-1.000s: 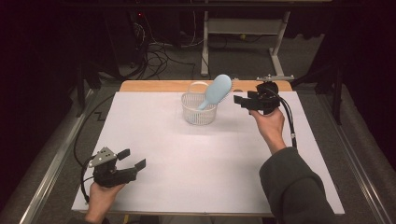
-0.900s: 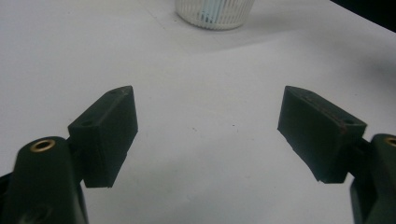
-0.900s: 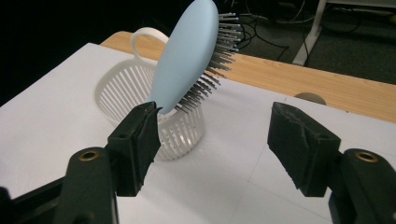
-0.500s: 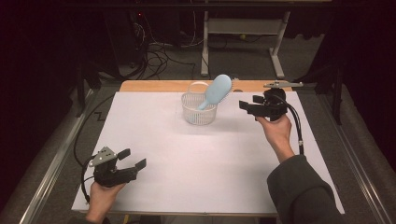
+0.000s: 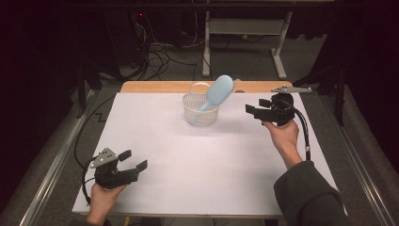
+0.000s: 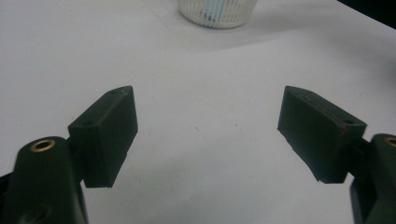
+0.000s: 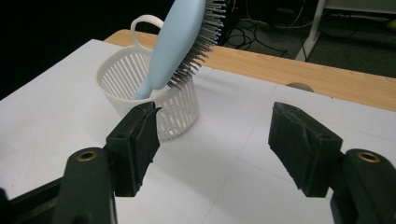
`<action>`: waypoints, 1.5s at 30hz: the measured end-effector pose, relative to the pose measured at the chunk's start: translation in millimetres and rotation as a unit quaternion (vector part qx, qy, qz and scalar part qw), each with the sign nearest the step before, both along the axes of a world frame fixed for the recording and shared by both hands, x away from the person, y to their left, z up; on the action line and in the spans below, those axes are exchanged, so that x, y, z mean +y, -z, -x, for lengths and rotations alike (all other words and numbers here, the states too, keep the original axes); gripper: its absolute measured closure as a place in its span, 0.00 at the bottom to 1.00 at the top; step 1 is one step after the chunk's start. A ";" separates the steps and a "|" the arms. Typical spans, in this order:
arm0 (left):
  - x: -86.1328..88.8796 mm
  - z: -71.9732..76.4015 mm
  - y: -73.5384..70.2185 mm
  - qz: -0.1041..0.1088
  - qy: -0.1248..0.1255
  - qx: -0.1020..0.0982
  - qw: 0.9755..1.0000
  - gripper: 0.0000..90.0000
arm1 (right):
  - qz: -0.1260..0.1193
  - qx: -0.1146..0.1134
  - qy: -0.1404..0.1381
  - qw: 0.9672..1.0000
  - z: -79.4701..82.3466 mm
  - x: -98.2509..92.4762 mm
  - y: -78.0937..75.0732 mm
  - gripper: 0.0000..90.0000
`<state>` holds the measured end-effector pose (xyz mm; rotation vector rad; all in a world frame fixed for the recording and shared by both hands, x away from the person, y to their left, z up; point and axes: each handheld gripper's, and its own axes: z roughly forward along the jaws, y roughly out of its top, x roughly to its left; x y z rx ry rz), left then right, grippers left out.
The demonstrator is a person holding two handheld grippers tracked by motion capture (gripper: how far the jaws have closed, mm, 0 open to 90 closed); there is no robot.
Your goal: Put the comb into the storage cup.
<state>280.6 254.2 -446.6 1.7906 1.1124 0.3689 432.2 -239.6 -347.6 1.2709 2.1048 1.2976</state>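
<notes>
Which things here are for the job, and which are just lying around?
For the job, as it looks:
light blue hairbrush, handle down in the basket
white slatted basket
right tongs, open, near the basket

Just lying around:
left tongs, open, far from the basket
cables on the floor

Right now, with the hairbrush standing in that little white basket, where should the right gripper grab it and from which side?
Grip the hairbrush across the narrow neck just below its head, where it clears the basket rim. Its handle end is down inside and it leans toward the right gripper, bristles on that side. Probably come from above and from the right, with the open jaws closing on its two edges, not on the bristles.
</notes>
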 end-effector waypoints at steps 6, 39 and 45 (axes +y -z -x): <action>-0.4 0.1 0.0 -0.002 0.001 0.000 1.000 0.22 | 0.001 -0.003 -0.004 1.000 3.4 -3.3 -1.1 0.37; -0.2 2.0 -0.4 -0.007 -0.003 -0.004 1.000 0.22 | -0.003 -0.013 -0.008 1.000 22.1 -19.3 3.0 0.37; -0.2 2.6 -0.4 -0.008 -0.004 -0.005 1.000 0.22 | 0.000 -0.019 -0.013 1.000 28.6 -19.3 3.2 0.37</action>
